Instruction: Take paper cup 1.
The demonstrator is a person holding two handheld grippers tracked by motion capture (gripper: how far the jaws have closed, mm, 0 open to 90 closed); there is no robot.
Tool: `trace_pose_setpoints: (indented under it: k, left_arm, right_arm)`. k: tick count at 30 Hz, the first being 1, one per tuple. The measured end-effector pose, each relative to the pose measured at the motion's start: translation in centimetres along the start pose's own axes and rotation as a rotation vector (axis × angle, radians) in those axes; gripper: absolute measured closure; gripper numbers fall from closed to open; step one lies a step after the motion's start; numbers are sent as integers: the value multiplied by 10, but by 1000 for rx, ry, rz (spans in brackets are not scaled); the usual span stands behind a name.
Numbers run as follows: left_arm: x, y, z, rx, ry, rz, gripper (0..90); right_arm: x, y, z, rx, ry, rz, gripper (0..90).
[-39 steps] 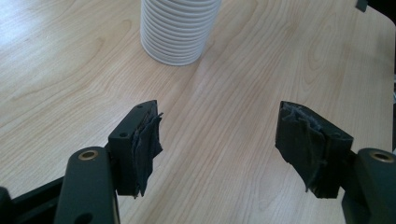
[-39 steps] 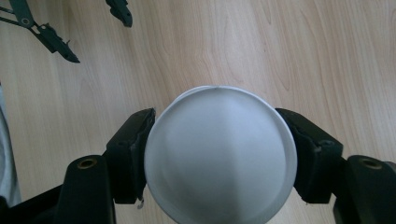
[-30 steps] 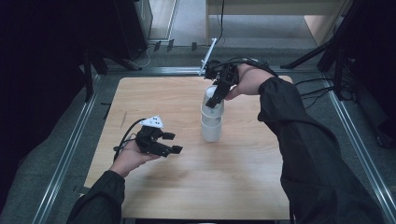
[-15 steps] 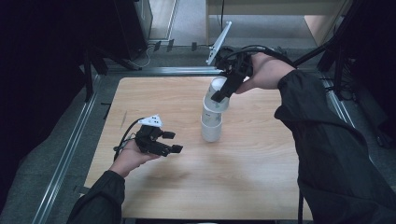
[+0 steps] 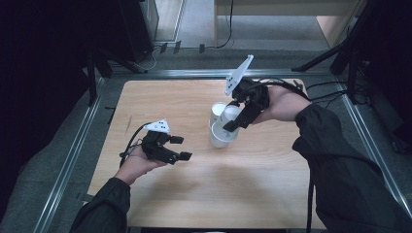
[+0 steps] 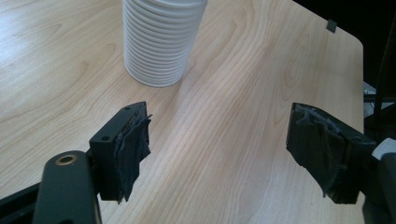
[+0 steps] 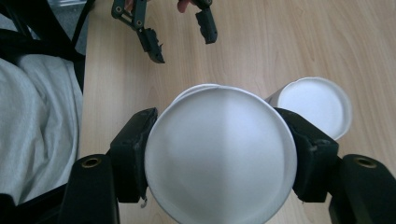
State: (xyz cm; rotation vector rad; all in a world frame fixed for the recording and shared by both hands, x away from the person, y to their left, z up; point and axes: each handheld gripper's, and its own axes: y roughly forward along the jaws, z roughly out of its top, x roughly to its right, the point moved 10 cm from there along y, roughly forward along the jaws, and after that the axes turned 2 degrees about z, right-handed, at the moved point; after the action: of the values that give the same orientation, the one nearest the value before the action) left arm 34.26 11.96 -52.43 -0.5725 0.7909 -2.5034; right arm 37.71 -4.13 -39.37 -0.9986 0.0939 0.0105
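A stack of white cups (image 5: 218, 110) stands mid-table on the wooden table (image 5: 272, 184); it also shows as a ribbed stack of white cups (image 6: 161, 39) and as a white stack top (image 7: 317, 105). My right gripper (image 5: 229, 125) is shut on a single white cup (image 5: 222, 136), tilted just in front of the stack. That cup (image 7: 219, 140) has its flat end toward the camera, and the jaws have just been closing on its sides. My left gripper (image 5: 181, 148) hovers over the table's left half. Its jaws (image 6: 217, 144) have just been opening, with nothing between them.
Metal rails (image 5: 73, 155) run along the table's left and right sides. Cables (image 5: 335, 85) lie at the back right. A person's grey clothing (image 7: 37, 121) is beyond the table edge in the right gripper view. Bare wood lies between the two grippers.
The right gripper has come off the top of the stack with a cup and now holds it tilted in front of the stack. The left gripper's jaws stand wider; its hand stayed put.
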Motion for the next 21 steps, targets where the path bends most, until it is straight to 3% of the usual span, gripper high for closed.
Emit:
trace_pose_setpoints:
  k: [9,15,21]
  left_arm:
    - [0,-1,2,14,8,2,210]
    - [0,1,2,11,12,-7,210]
    - [1,2,2,4,19,-20,210]
  right_arm:
    - [-6,23,-17,77,20,25,349]
    - [-7,36,-24,125,18,12,349]
    - [-10,50,-29,171,53,16,350]
